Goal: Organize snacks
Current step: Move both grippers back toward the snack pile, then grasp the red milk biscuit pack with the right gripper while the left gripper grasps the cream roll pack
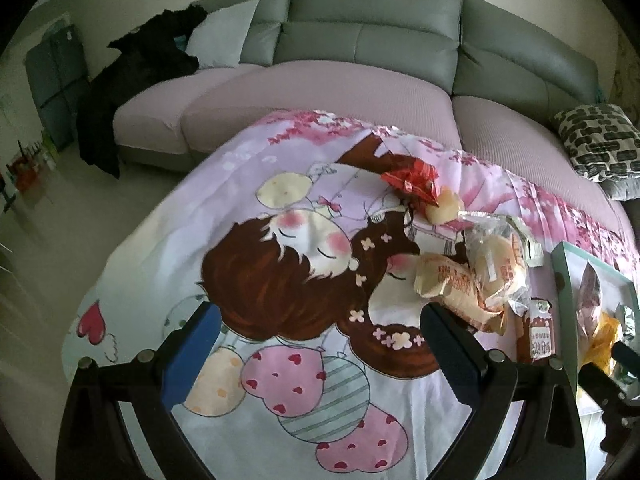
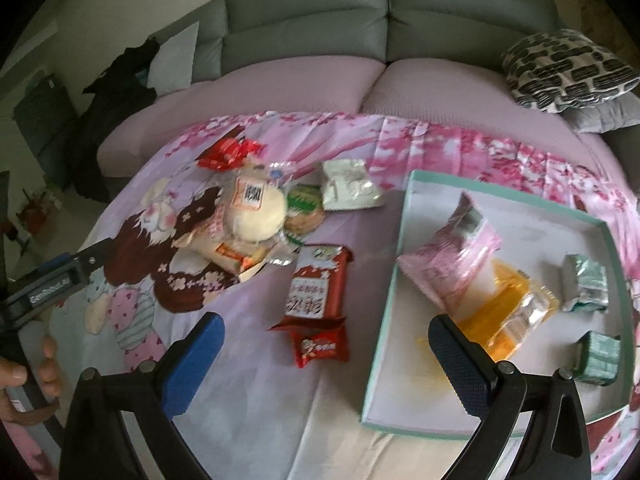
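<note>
Left wrist view: the left tongs [image 1: 316,332] hang wide open over the cartoon-printed cloth [image 1: 280,240] that covers the counter, with nothing between the blue pads. The snacks lie toward the counter's right side: a red packet [image 1: 410,182] near the far edge, a pale round bun [image 1: 444,208] touching it, then a heap of clear-wrapped buns [image 1: 492,264] and a cream packet with red print [image 1: 452,284] just beyond the right finger. A brown-red wafer packet [image 1: 540,332] lies between the heap and the teal-rimmed box [image 1: 560,280] at the right edge. A grey sofa [image 1: 372,36] stands behind the counter.

Right wrist view: the right tongs [image 2: 326,336] are also spread wide and hold nothing. Between the fingers lie a large red packet [image 2: 316,284] and a small red candy packet [image 2: 320,346], touching. The bun heap [image 2: 250,208] sits toward the far left, with a white-green packet [image 2: 348,188] beside it. The teal-rimmed box [image 2: 384,320] occupies the counter's right side and contains a pink packet [image 2: 452,264], a yellow packet [image 2: 508,312] partly under it, and two small green packets [image 2: 586,288], apart from the others. At the left edge the left tongs [image 2: 64,276] show, gripped by a hand [image 2: 28,380].
</note>
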{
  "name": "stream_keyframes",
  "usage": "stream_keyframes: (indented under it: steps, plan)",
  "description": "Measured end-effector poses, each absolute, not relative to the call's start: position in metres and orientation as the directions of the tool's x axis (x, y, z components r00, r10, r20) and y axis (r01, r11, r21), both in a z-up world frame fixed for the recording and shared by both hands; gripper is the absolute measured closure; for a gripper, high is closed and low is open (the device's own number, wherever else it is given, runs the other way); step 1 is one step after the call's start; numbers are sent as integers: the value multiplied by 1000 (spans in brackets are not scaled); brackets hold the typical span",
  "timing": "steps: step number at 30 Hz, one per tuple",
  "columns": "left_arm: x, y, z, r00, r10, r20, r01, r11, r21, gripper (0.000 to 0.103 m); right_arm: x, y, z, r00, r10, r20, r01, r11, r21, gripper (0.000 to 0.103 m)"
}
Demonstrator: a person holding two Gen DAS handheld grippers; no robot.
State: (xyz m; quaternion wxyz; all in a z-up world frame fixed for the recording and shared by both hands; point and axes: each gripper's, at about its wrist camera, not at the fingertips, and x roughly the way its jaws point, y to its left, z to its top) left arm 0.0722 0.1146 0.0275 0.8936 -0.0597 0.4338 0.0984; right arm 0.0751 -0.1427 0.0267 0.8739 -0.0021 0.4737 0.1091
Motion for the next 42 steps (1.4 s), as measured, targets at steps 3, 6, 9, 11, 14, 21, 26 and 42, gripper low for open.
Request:
stream_keyframes:
  steps: [3,6,9,11,14,21,26,42]
  plan:
    - [74,112,20,589,99,-802,-214,976,-37,3,75,-138,20,508,207,-836,-204,972,117,0]
    - [76,108,12,577,83,-812,-196,980,-39,3,74,-134,16,506,219,-835,-218,968,122,0]
    - [79,105,8,571,71,-818,-185,982,-43,3,76,-131,15,504,232,-832,-227,965,132,0]
    - [81,103,6,569,56,-820,-169,984,-50,3,78,-130,14,507,240,-828,-231,963,138,1]
    - [85,96,5,572,38,-820,-141,989,-52,3,83,-128,12,502,249,-828,-233,961,148,10]
    - [98,76,0,561,1,-828,-71,996,-47,3,94,-129,3,480,248,-841,-228,962,153,25]
    - [108,65,-6,545,-19,-838,-36,998,-46,3,103,-128,-3,471,239,-849,-227,963,145,32]
    - [144,44,-22,514,-71,-855,5,997,-80,3,119,-124,-20,448,214,-868,-229,966,120,36]
